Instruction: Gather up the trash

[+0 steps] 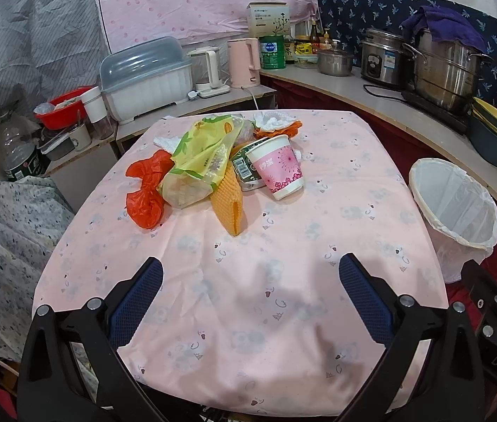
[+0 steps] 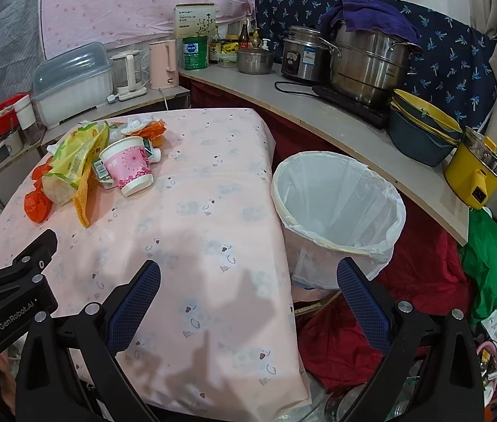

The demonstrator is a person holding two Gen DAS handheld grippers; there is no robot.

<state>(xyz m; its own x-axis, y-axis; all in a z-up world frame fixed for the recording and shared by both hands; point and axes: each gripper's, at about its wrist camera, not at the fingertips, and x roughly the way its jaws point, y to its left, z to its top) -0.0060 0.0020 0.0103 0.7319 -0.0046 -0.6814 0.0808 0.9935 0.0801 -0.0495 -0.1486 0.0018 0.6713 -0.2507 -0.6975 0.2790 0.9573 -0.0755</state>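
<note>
Both your tools, left tool (image 1: 250, 274) and right tool (image 2: 248, 277), gape released, grasping nothing. One trash pile (image 1: 213, 161) lies ahead on the counter (image 1: 248, 316); one lined bin (image 2: 336, 204) stands beside it.

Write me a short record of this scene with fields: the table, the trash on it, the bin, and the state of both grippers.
table: covered with a pink cloth
trash: one pile at the far left part of the table, with paper cup, yellow bag, red bag, orange foam sleeve, white tissue
cup: lying tilted against the pile
bin: white-lined bin, beside the table's right edge, looks empty
left gripper: open, holds nothing
right gripper: open, holds nothing
progress: nothing collected yet
</note>
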